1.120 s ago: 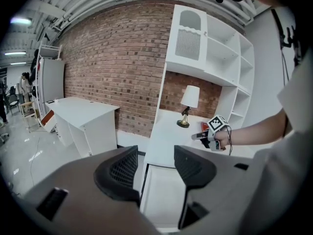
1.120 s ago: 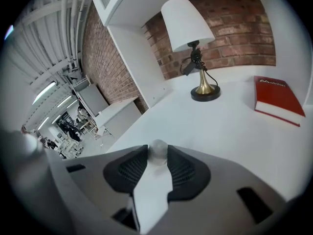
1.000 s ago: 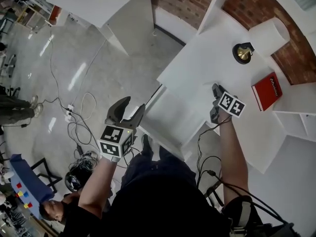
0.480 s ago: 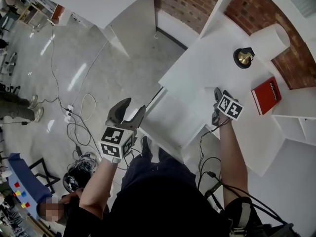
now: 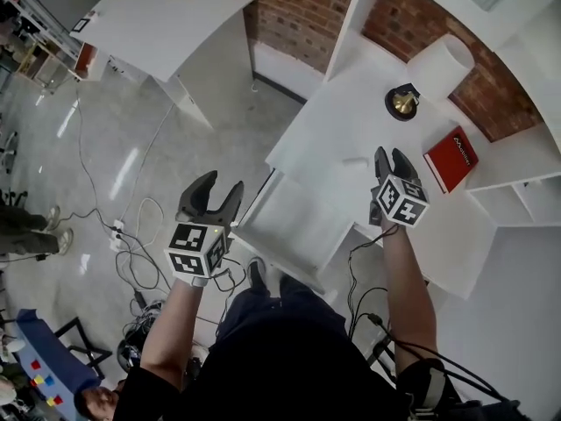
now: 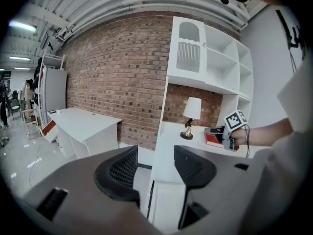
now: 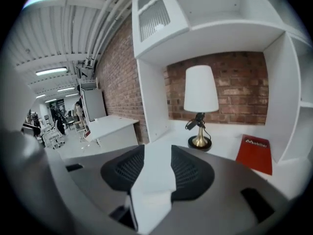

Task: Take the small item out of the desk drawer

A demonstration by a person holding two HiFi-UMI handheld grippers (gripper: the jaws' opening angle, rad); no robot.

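Right gripper (image 5: 392, 156) risen, jaws closing on white item (image 7: 152, 175)

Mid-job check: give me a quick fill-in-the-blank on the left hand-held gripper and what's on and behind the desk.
1. The left hand-held gripper is ____, with nothing between its jaws.
2. The book lying on the desk beside the lamp is ____ in colour.
3. The wall behind the desk is bare ____.

Missing words: open; red; brick.
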